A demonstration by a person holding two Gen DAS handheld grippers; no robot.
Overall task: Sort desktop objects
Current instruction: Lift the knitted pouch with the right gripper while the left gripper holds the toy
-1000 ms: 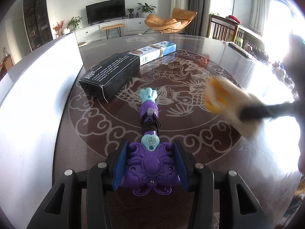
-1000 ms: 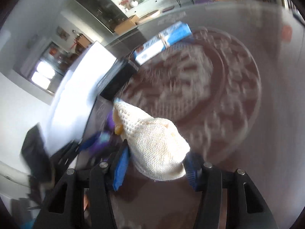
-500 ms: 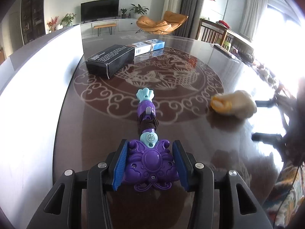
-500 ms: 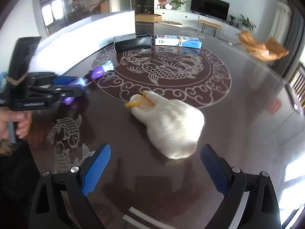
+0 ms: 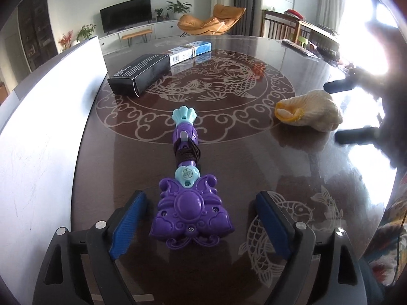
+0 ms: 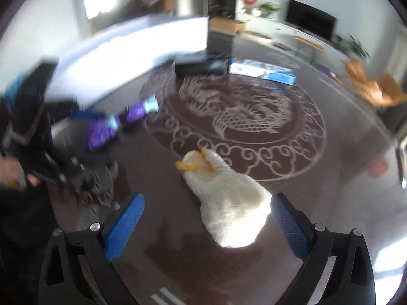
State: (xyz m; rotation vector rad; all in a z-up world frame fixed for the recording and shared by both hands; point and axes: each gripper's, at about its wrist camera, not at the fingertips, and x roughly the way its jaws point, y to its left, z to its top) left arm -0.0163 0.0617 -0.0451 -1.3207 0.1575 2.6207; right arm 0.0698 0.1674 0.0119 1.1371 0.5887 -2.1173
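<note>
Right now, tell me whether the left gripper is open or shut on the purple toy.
Open. The left gripper has its blue pads spread wide, with clear gaps on both sides of the purple toy, which lies free on the table.

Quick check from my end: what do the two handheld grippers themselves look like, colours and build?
Both look alike. The left gripper has a matte black angular plastic frame with triangular cut-outs and round silver screw heads. Its fingers carry ribbed bright blue pads on their inner faces. The right gripper shows the same black frame, silver screws and textured blue pads. No cables or markings are visible.
</note>
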